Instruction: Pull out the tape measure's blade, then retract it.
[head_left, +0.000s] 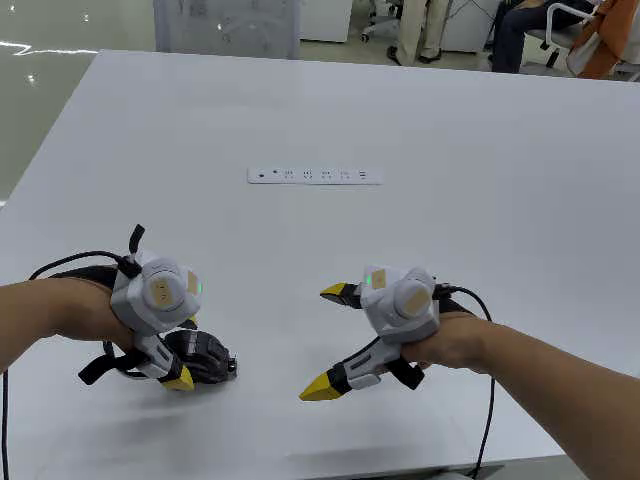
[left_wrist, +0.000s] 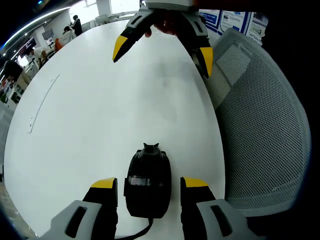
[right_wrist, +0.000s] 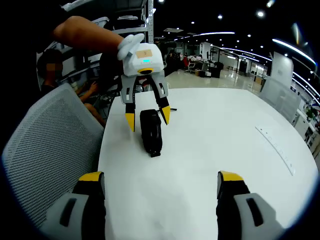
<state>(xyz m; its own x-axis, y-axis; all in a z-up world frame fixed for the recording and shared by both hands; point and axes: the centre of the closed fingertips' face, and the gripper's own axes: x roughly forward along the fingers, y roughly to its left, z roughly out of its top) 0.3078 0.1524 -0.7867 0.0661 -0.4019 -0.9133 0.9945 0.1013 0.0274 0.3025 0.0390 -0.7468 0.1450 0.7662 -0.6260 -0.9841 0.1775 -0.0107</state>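
The black tape measure (left_wrist: 148, 172) is seen lying on the white bench (head_left: 420, 130), near its front edge, set between the fingers (left_wrist: 104, 184) of the left gripper (left_wrist: 149, 184). These are spread on either side of it, with a thin gap apparently left on each side. The right gripper (head_left: 327, 340) is held nearby over bare bench, its fingers wide apart and nothing gripped. A white power strip (head_left: 314, 176) is laid farther back on the bench

A wide white table (head_left: 450, 150), a grey mesh chair (left_wrist: 265, 115) beside it, glossy floor (head_left: 40, 95), bright ceiling lights (right_wrist: 220, 34).
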